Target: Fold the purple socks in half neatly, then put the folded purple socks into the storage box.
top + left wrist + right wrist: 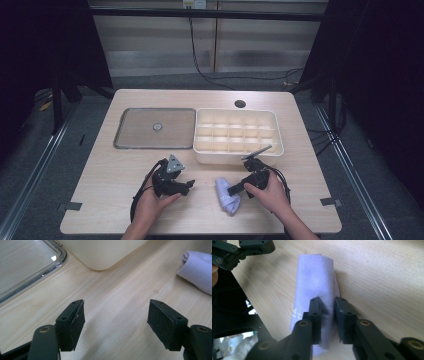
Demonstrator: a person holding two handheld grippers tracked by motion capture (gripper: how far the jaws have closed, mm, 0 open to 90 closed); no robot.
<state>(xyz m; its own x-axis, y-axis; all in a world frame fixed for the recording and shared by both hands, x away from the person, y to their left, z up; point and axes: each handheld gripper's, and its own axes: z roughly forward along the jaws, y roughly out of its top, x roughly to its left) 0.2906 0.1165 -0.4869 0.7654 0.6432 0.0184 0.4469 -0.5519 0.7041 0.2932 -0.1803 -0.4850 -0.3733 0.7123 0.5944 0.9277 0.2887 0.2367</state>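
Right gripper view: right tool (pixel 327 315) pinched tight on rolled lilac cloth (pixel 314 285), edge between pads

Both tongs, left (pixel 192 184) and right (pixel 231 190), were matte black with brass-coloured screws, black cables, flat rubber pads (pixel 166 323); left carried grey triangular plate.

Left tongs (pixel 115 322) wide apart over bare wooden table (pixel 120 302), lilac cloth (pixel 197 270) far right
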